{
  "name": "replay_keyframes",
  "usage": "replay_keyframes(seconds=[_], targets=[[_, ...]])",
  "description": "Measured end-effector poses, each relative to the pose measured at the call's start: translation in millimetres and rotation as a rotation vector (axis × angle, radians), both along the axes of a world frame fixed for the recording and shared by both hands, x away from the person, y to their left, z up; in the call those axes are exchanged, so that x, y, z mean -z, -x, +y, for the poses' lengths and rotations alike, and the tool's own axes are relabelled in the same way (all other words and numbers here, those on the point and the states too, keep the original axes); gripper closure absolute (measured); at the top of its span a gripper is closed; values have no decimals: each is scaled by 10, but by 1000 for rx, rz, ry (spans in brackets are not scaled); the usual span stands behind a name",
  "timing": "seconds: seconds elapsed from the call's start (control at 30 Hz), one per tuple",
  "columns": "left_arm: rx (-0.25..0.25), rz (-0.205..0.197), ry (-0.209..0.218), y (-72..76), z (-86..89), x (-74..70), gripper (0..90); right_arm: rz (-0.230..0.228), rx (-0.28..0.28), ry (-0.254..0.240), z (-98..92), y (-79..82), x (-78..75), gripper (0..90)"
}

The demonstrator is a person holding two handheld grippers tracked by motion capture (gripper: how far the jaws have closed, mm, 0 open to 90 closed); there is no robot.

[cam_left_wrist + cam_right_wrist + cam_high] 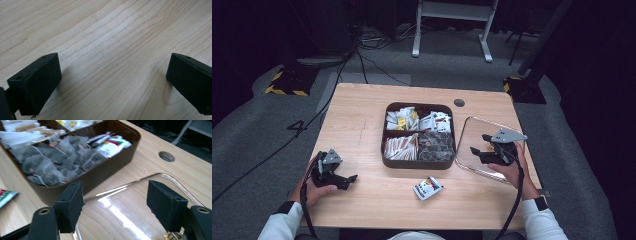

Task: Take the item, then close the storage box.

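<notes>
A brown four-compartment box [418,162] sits mid-table, filled with tea bags and sachets; the right gripper view has it at upper left [105,172]. Its clear lid [472,145] lies flat on the table just right of it. My right gripper [479,143] hovers over the lid, jaws wide apart, and the lid [130,212] shows between and below them [115,197] with nothing pressed. My left gripper [348,180] rests near the front left of the table, open over bare wood [113,75]. A loose white sachet [428,188] lies in front of the box.
A round cable hole [459,102] sits behind the box on the wooden table [357,115]. Cables and a white stand's legs [452,30] are on the floor beyond the far edge.
</notes>
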State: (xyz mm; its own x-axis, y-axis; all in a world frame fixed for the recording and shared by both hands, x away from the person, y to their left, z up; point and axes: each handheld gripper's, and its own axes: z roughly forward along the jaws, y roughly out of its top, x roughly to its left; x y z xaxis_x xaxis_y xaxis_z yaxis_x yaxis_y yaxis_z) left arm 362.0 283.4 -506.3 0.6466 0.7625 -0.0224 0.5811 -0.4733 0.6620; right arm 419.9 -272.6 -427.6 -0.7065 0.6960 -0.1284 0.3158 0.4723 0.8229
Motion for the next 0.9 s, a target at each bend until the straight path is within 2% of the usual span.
replay_keyframes(seconds=[0.13, 0.17, 0.43, 0.67, 0.9], targets=[[-1, 0, 0, 1, 0, 0, 2, 8, 40, 18, -80, -78, 56, 300], [-1, 0, 0, 1, 0, 0, 2, 21, 62, 28, -126, -131, 104, 300], [-1, -2, -3, 1, 2, -1, 2, 68, 135, 39, -320, -282, 265, 301], [-1, 0, 0, 0, 1, 0, 2, 75, 155, 41, -377, -326, 309, 300], [-2, 1, -1, 2, 1, -1, 2, 90, 208, 32, -463, -406, 411, 305]])
